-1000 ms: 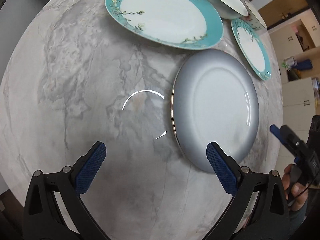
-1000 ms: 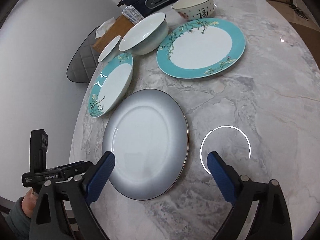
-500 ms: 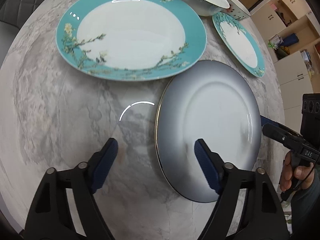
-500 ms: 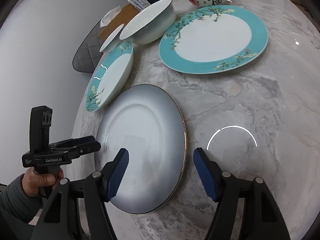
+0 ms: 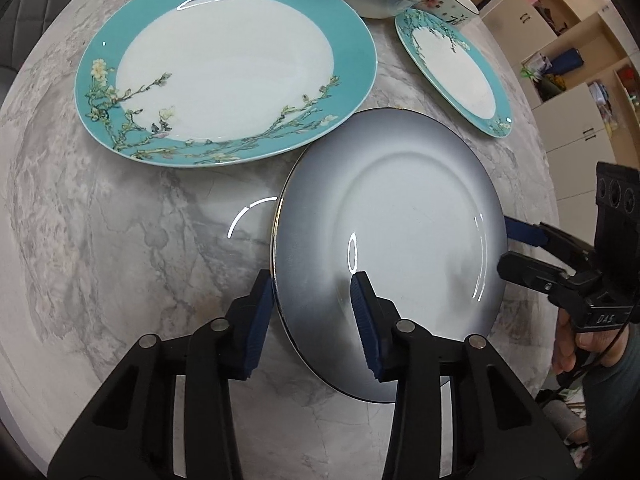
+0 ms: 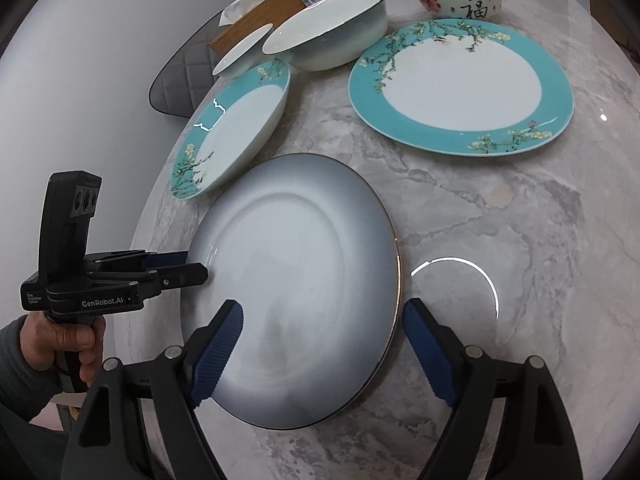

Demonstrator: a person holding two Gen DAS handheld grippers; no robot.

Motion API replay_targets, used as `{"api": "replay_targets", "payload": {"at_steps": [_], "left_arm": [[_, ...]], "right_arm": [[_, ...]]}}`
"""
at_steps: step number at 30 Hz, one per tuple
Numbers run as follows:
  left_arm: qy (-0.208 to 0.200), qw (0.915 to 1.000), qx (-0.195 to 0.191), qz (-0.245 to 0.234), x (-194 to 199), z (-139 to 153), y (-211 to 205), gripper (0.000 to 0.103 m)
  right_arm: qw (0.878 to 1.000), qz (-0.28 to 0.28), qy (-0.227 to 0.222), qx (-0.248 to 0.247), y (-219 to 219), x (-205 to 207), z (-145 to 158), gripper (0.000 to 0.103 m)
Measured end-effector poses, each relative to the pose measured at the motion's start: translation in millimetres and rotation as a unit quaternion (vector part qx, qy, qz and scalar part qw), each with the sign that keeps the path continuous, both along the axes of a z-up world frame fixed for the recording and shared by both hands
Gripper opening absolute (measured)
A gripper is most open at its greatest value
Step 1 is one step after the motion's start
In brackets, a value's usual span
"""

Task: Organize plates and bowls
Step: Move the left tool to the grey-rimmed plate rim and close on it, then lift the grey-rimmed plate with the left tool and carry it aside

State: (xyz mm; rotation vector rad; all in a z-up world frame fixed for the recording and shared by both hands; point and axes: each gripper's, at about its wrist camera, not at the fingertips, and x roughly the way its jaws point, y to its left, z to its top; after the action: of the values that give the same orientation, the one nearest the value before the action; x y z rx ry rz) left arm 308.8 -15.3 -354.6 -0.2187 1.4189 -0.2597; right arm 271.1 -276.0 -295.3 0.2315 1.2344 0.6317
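We see the grey plate (image 5: 392, 240) near on the marble table (image 5: 120, 240) | left gripper (image 5: 312, 300) closing, straddling its rim, no pinch | right gripper (image 6: 320, 328) spread across its opposite rim.

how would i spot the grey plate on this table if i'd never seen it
On the marble table, look at the near edge, in front of the two teal flowered plates. The grey plate lies there between both grippers: plain, shading dark to pale, with a thin gold rim and no flowers.

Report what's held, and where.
Nothing clearly. Left gripper, jaws just closing, straddles the grey plate's rim; grip cannot be told. Right gripper, jaws just opening wider, straddles the opposite rim.
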Motion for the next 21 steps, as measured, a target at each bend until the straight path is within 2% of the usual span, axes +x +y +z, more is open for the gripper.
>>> {"api": "replay_targets", "payload": {"at_steps": [1, 4, 7, 9, 10, 12, 21], "left_arm": [[0.002, 1.0, -0.001, 0.007, 0, 0, 3, 0.031], [0.006, 0.9999, -0.001, 0.011, -7, 1, 12, 0.026], [0.006, 0.9999, -0.001, 0.009, -9, 2, 16, 0.026], [0.009, 0.9998, -0.006, 0.014, -9, 2, 19, 0.025], [0.012, 0.9997, -0.012, 0.017, -9, 2, 21, 0.024], [0.02, 0.9994, -0.021, 0.018, -9, 2, 26, 0.023], [0.038, 0.998, -0.045, 0.023, -8, 1, 38, 0.021]], "right_arm": [[1.0, 0.002, 0.003, 0.0, 1, 0, -1, 0.079], [1.0, 0.007, 0.0, -0.007, -2, -2, 1, 0.073], [1.0, 0.0, 0.006, -0.013, -6, 2, -1, 0.054], [0.999, -0.008, 0.016, -0.028, -12, 7, -2, 0.026], [0.999, -0.011, 0.021, -0.033, -15, 8, -4, 0.022], [0.999, -0.016, 0.043, -0.02, -21, 15, -6, 0.021], [0.996, -0.033, 0.077, 0.007, -26, 21, -14, 0.019]]}}
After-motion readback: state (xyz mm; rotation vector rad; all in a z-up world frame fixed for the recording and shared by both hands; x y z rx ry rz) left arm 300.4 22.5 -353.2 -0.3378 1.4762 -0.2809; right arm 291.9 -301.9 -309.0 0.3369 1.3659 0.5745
